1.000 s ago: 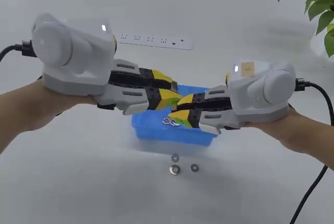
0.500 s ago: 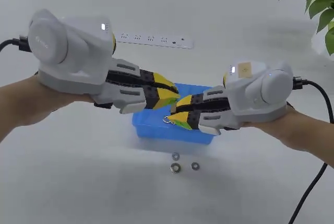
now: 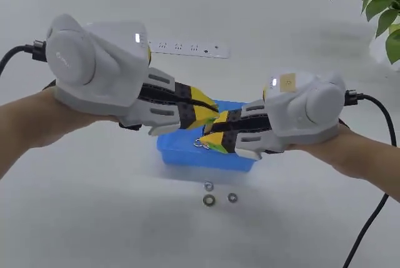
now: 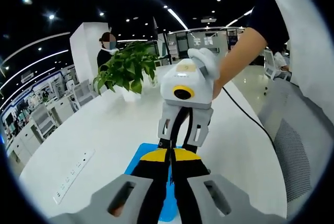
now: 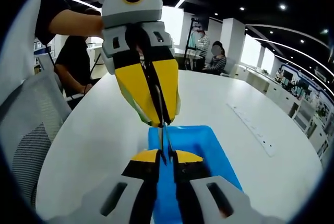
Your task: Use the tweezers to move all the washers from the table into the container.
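Observation:
Over the blue container (image 3: 187, 155) my left gripper (image 3: 211, 113) and right gripper (image 3: 210, 140) meet tip to tip. Thin dark tweezers (image 5: 163, 135) run from the left gripper's yellow jaws (image 5: 159, 119) into my right gripper (image 5: 166, 156); both look shut on them. In the left gripper view my left gripper (image 4: 171, 157) faces the right gripper (image 4: 180, 143) head-on above the container (image 4: 137, 155). A few washers (image 3: 200, 144) lie inside the container. Three more washers lie on the table in front of it: one (image 3: 208, 185), a second (image 3: 209, 200), a third (image 3: 232, 198).
A white power strip (image 3: 187, 49) lies on the table behind the container. A green plant (image 3: 378, 5) stands at the back right. Black cables trail from both grippers. People stand in the room beyond the table.
The two grippers have drawn a little closer, their jaw tips now nearly touching over the container. The washers on the table have not moved.

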`<state>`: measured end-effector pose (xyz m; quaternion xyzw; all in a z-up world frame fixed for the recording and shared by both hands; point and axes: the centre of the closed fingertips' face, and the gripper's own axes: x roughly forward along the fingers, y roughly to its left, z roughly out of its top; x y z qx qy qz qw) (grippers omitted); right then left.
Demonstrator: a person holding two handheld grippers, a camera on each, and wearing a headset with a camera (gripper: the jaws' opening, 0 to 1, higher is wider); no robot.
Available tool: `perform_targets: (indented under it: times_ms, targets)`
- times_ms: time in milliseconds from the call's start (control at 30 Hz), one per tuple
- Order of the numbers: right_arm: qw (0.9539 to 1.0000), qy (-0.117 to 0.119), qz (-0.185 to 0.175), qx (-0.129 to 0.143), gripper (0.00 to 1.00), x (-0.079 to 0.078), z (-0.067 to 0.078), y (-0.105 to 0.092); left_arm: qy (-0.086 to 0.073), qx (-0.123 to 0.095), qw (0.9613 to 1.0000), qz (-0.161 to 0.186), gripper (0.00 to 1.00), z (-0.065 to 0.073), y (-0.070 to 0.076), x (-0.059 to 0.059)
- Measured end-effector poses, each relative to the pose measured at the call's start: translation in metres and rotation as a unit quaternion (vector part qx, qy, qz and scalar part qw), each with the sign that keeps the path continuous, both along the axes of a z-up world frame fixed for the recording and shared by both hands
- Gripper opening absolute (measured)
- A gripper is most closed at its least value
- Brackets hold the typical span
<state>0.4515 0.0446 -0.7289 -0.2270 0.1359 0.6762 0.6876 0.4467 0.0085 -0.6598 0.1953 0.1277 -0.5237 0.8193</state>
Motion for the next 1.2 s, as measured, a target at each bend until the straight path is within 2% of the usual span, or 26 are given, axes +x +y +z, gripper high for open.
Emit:
perform_targets:
  times_ms: [233, 300, 367, 567, 933, 1100, 1200]
  targets:
    - [0.9996, 0.019, -0.016, 0.008, 0.15, 0.001, 0.004, -0.003, -0.004, -0.002, 1.0000, 0.007, 0.05, 0.003, 0.001, 0.001]
    - [0.9996, 0.016, -0.023, 0.006, 0.16, 0.003, 0.004, -0.004, -0.004, 0.001, 0.9999, 0.012, 0.05, 0.002, 0.003, 0.002]
    - [0.9992, 0.024, -0.032, 0.009, 0.17, 0.005, 0.004, -0.005, -0.004, 0.007, 0.9998, 0.016, 0.05, 0.000, 0.005, 0.003]
    - [0.9984, 0.033, -0.044, 0.013, 0.22, 0.003, 0.007, -0.010, -0.007, 0.007, 0.9997, 0.020, 0.05, 0.003, 0.005, 0.002]
    - [0.9968, 0.033, -0.070, 0.020, 0.31, -0.007, 0.016, -0.031, -0.024, 0.002, 0.9987, 0.045, 0.05, 0.018, 0.018, 0.001]
    - [0.9952, 0.037, -0.085, 0.031, 0.33, -0.012, 0.022, -0.045, -0.034, -0.012, 0.9981, 0.050, 0.05, 0.032, 0.019, -0.005]
    - [0.9946, 0.033, -0.094, 0.030, 0.33, -0.016, 0.023, -0.055, -0.040, -0.017, 0.9978, 0.051, 0.05, 0.039, 0.020, -0.010]
